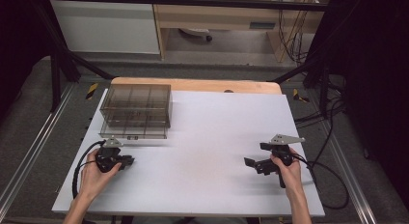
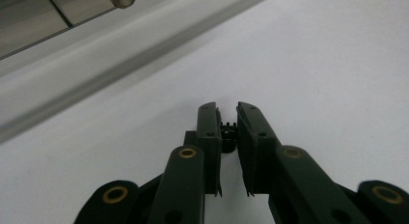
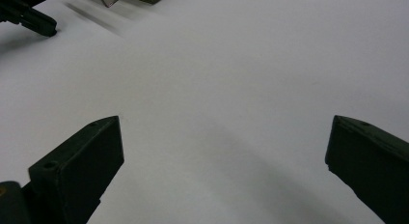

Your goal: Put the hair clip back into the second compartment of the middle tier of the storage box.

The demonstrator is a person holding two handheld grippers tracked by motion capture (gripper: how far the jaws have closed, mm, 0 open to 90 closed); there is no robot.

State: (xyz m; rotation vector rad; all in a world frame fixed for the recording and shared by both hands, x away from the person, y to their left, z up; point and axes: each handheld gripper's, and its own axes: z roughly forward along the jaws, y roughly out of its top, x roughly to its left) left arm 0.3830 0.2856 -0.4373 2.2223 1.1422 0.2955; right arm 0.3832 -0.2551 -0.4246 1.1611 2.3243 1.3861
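Left black two-jaw gripper nearly closed, slim gap, empty; right gripper wide open, empty. Both low over white table. Judged starting pose; smoky transparent plastic drawer box untouched, likely next target, reach needed.

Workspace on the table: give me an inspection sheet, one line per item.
Surface: white board over a wooden tabletop, bare across its middle.
Job's things: smoky clear drawer box at the far left of the board, drawers shut.
Clutter: nothing seen.
Grippers: left gripper hand-held near the box, jaws nearly together, nothing between; right gripper hand-held at the right, jaws wide apart, nothing between.
Cables: black cable loops from the left gripper; another trails off the right edge.
Surroundings: black frame bars, grey floor, wooden furniture behind.
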